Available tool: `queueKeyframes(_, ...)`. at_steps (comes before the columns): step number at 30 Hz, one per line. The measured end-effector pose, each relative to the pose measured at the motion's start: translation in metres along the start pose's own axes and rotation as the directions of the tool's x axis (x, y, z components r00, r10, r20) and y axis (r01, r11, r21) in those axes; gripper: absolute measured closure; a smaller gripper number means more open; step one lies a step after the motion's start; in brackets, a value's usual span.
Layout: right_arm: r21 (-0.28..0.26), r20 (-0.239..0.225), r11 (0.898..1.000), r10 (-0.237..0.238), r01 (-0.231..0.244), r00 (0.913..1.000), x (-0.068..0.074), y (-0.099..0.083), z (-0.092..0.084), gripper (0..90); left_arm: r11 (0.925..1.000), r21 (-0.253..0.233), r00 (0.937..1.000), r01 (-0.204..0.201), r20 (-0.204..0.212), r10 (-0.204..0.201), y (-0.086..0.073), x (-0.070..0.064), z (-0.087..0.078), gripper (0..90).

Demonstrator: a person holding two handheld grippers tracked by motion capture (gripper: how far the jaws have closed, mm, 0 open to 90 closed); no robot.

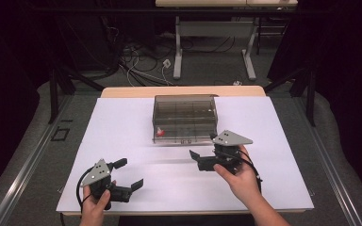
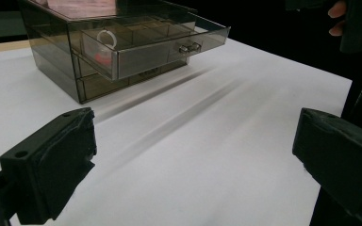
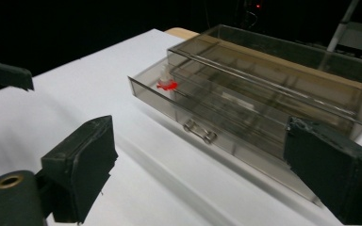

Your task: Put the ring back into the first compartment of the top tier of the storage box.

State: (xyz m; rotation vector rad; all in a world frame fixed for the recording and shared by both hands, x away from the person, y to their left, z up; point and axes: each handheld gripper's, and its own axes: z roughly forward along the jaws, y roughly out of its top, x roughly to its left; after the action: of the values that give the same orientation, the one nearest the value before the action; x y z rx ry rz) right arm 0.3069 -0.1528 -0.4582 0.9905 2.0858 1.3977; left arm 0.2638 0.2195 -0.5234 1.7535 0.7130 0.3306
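Observation:
A smoky clear drawer box (image 1: 185, 113) stands at the middle back of the white table top (image 1: 122, 136). Its drawer (image 3: 245, 132) is pulled partly out, with a metal handle (image 3: 199, 132) on its front. Inside the drawer, at its left end, sits a small red and white object (image 1: 160, 132) (image 3: 166, 84) (image 2: 104, 55). My right gripper (image 1: 203, 147) (image 3: 202, 174) is open just in front of the drawer, its jaws on either side of the handle's line but apart from it. Nearer the front left, my left gripper (image 1: 129, 174) (image 2: 193, 160) is open over bare table.
The white top ends at a wooden table edge (image 1: 184, 91) behind the box. Beyond it are a floor with cables (image 1: 141, 66) and the legs of another table (image 1: 217, 33). Dark frames stand at both sides.

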Motion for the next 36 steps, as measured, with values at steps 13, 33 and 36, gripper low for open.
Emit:
queueKeyframes(13,-0.005,0.067,1.000,0.017,-0.017,0.9976,-0.023,-0.041,-0.030,1.4,1.0000,0.006,1.0000,0.003,0.001,-0.003,0.000,0.000,0.000,0.3)
queueKeyframes(33,-0.006,0.153,0.997,0.082,-0.082,0.9848,-0.049,-0.098,-0.042,0.0,1.0000,0.004,1.0000,0.000,-0.002,0.000,0.000,0.000,0.000,0.3)
queueKeyframes(36,0.017,0.154,0.995,0.098,-0.101,0.9832,-0.049,-0.103,-0.043,0.0,1.0000,0.004,1.0000,-0.003,-0.001,0.003,0.000,0.000,0.000,0.3)
